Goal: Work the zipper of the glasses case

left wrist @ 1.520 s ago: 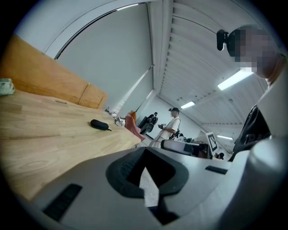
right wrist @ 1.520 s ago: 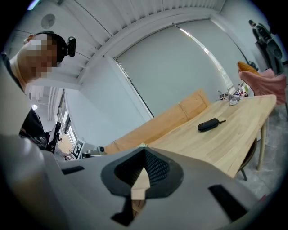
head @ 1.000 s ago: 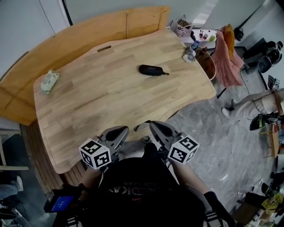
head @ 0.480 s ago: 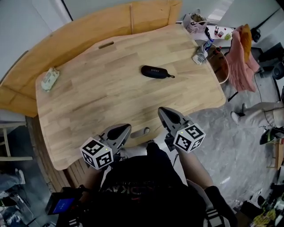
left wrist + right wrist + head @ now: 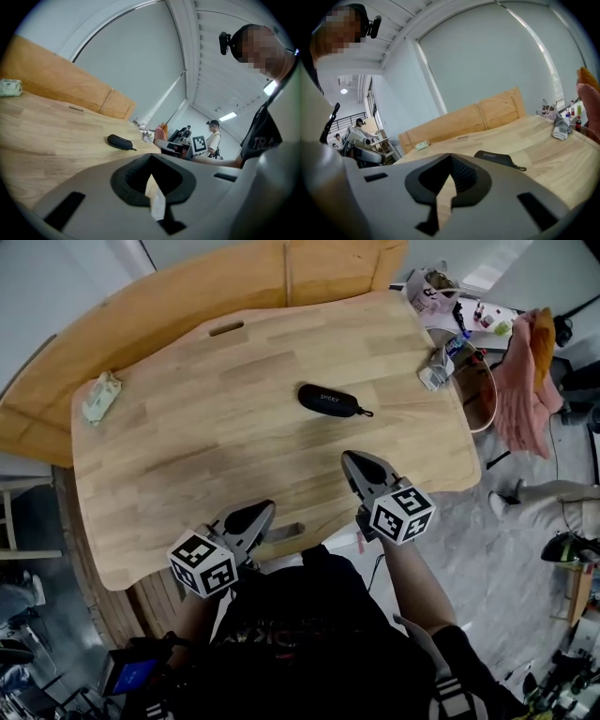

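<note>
A black zippered glasses case [image 5: 329, 400] lies closed in the middle of the wooden table [image 5: 187, 456], its pull cord trailing right; it also shows in the left gripper view [image 5: 119, 141] and the right gripper view [image 5: 496, 158]. My left gripper [image 5: 261, 511] is shut and empty at the table's near edge, well short of the case. My right gripper [image 5: 354, 459] is shut and empty over the near part of the table, a short way in front of the case.
A pale folded cloth [image 5: 100, 397] lies at the table's far left. A wooden bench back [image 5: 187, 296] curves behind the table. Bottles and clutter [image 5: 441, 362] sit at the far right corner, beside a pink cloth [image 5: 525, 381] on a chair.
My right gripper has moved forward from beside my body out over the table toward the case. The left gripper has stayed near the table edge. The head view has shifted.
</note>
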`<state>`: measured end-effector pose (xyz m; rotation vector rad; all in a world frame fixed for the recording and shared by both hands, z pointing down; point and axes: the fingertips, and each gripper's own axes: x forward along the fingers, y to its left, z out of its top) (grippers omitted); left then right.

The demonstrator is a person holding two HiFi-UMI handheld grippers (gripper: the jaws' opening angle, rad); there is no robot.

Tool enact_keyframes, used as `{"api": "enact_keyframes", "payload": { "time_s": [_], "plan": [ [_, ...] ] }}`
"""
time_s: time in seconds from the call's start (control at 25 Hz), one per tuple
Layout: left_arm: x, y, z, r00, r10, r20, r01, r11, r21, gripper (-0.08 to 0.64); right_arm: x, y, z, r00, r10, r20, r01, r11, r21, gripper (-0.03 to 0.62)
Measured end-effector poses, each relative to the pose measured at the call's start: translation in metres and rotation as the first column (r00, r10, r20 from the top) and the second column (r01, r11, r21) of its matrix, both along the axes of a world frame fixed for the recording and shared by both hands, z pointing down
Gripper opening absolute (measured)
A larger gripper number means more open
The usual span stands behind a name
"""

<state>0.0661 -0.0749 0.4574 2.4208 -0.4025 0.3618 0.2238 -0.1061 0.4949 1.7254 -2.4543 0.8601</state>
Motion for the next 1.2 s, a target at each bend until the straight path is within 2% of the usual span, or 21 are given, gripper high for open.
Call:
{"api": "enact_keyframes", "payload": {
  "time_s": [0.24,0.52,0.56,0.68,0.84,1.04,1.2],
  "plan": [
    [0.006,-0.01,0.011,0.997,-0.079,0.02,0.079,0.997,-0.005,0.011,0.031,-0.039,0.032,0.994,-0.045,-0.095,0.041,0.998,-0.038,0.014],
    [0.008,-0.017,0.015,0.988,-0.118,0.104,0.109,0.991,0.082,0.011,0.062,-0.082,0.057,0.965,-0.103,-0.24,0.09,0.994,-0.066,0.017],
    [0.009,-0.017,0.015,0.987,-0.121,0.109,0.113,0.99,0.084,0.009,0.063,-0.087,0.061,0.959,-0.123,-0.255,0.107,0.991,-0.075,0.032],
    [0.011,-0.018,0.015,0.984,-0.136,0.112,0.128,0.989,0.075,0.011,0.066,-0.102,0.078,0.93,-0.202,-0.307,0.171,0.977,-0.125,0.17],
    [0.014,-0.018,0.017,0.981,-0.152,0.118,0.144,0.987,0.07,0.011,0.071,-0.116,0.108,0.848,-0.332,-0.413,0.265,0.941,-0.212,0.275],
    [0.014,-0.018,0.02,0.976,-0.181,0.119,0.176,0.983,0.05,0.009,0.069,-0.13,0.145,0.704,-0.516,-0.488,0.39,0.855,-0.341,0.358],
    [0.009,-0.016,0.021,0.969,-0.211,0.125,0.208,0.977,0.041,0.011,0.065,-0.137,0.168,0.581,-0.616,-0.532,0.452,0.788,-0.419,0.38]
  ]
}}
